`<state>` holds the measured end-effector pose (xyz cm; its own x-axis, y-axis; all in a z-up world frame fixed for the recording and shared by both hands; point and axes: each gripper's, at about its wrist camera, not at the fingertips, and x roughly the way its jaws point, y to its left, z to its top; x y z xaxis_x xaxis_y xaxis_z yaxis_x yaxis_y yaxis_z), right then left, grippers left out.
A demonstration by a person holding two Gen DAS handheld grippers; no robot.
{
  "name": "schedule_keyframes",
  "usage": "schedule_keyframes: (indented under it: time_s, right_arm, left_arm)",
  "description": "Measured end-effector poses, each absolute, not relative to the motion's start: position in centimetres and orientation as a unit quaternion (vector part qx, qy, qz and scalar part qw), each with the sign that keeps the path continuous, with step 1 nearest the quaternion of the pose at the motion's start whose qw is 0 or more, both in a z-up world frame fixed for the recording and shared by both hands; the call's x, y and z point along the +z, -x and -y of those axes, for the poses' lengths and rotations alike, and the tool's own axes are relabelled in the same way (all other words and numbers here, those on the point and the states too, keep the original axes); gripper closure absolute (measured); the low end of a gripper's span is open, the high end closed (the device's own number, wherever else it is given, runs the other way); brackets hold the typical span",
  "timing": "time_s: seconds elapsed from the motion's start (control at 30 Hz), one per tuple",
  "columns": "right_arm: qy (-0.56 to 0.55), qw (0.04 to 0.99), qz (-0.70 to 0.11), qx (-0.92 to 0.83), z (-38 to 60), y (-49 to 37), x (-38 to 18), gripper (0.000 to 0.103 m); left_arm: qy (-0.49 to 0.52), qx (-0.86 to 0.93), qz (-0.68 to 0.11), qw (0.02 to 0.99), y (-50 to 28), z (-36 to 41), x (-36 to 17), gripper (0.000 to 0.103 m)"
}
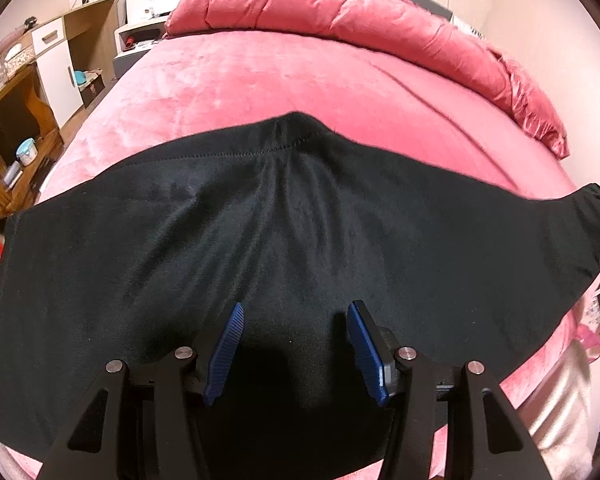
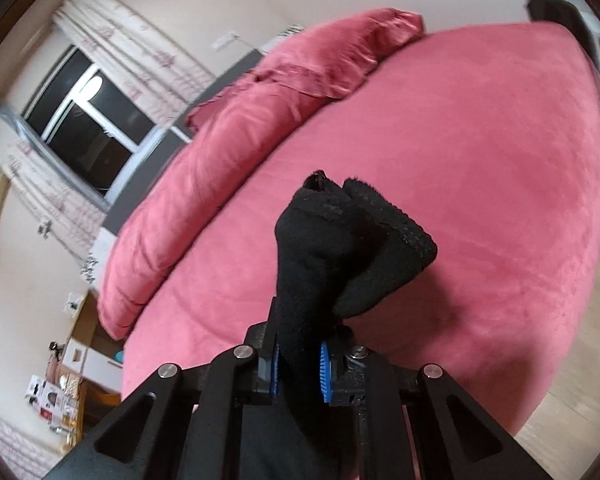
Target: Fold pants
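Note:
Black pants [image 1: 260,232] lie spread across the near part of a pink bed [image 1: 260,80], crotch seam pointing away. My left gripper [image 1: 296,312] is open, its blue pads hovering just above the middle of the pants with nothing between them. My right gripper [image 2: 300,364] is shut on a bunched end of the black pants [image 2: 340,240], which sticks up past the blue pads above the bed [image 2: 480,160]. That held end shows at the far right of the left wrist view.
A folded pink duvet [image 1: 360,12] lies along the head of the bed. Wooden shelves with clutter [image 1: 16,120] and a white cabinet [image 1: 56,68] stand on the left. A curtained window [image 2: 84,128] is on the wall. Wood floor [image 2: 580,400] lies beside the bed.

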<state>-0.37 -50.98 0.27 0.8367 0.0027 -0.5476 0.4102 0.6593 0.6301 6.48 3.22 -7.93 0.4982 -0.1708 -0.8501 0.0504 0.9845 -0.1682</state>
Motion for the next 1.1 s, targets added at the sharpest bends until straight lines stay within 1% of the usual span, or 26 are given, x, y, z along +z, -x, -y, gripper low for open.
schedule_keyframes:
  time_s: [0.13, 0.37, 0.47, 0.63, 0.77, 0.87, 1.07, 1.1]
  right_arm:
    - [-0.392, 0.88, -0.252, -0.09, 48.3, 0.2, 2.4, 0.088]
    - [-0.35, 0.905, -0.239, -0.032, 41.5, -0.1, 5.7, 0.088]
    - [-0.302, 0.921, -0.246, -0.002, 37.0, -0.7, 6.6, 0.088]
    - [-0.183, 0.946, -0.258, 0.068, 28.5, -1.1, 7.6, 0.088]
    - [-0.081, 0.947, -0.282, 0.13, 22.0, -1.6, 6.2, 0.088]
    - [-0.031, 0.944, -0.298, 0.142, 19.1, -1.7, 4.2, 0.088]
    - [0.054, 0.928, -0.336, 0.153, 15.3, -1.3, -0.7, 0.087]
    - [0.068, 0.922, -0.345, 0.16, 15.1, -1.2, -1.8, 0.085]
  left_arm:
    - [0.082, -0.063, -0.475, 0.874, -6.0, -5.0, -7.3, 0.048]
    - [0.133, -0.03, -0.451, 0.882, -5.8, -8.9, -6.7, 0.048]
    - [0.156, -0.017, -0.448, 0.88, -5.8, -10.2, -6.9, 0.048]
    - [0.187, -0.023, -0.444, 0.876, -5.7, -11.4, -7.1, 0.048]
    - [0.19, -0.029, -0.442, 0.876, -5.5, -11.2, -7.1, 0.048]
    - [0.199, -0.037, -0.437, 0.876, -5.4, -11.2, -6.9, 0.048]
    - [0.203, -0.048, -0.441, 0.873, -5.4, -10.6, -7.0, 0.048]
    - [0.204, -0.052, -0.443, 0.872, -5.4, -10.4, -7.0, 0.048]
